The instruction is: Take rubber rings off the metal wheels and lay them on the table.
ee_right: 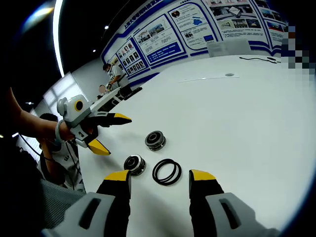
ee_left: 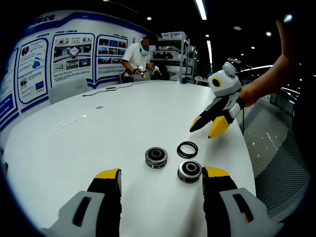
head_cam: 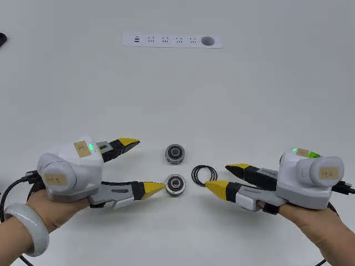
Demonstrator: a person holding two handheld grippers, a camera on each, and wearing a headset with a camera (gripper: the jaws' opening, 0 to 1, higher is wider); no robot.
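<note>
The rubber rings [head_cam: 204,174] lie flat on the table [head_cam: 260,100] just right of centre in the head view. They are thin black loops that overlap, so their number is hard to make out. Left of them sit two small round metal wheels. The far wheel [head_cam: 175,154] is a little above centre and the near wheel [head_cam: 175,184] is directly below it, apart from it. Each has a silvery face, a dark hub and a dark outer band, and it is too small to tell whether that band is rubber. The left gripper [head_cam: 143,165] comes in from the lower left with its jaws spread wide and nothing between them. Its lower yellow tip is just beside the near wheel, but contact cannot be judged. The right gripper [head_cam: 224,175] comes in from the lower right, also spread and empty. Its tips are close to the rings, one to their right and one just below them. Both have grey-white plastic bodies, black fingers and pointed yellow tips. A pale smooth bracelet [head_cam: 25,227] circles the left wrist, and a black cable [head_cam: 11,191] is cut off at the left edge. The tabletop is matte white and bare across its middle. A flat white power strip [head_cam: 172,40] lies near the top of the frame, well apart from the work.
</note>
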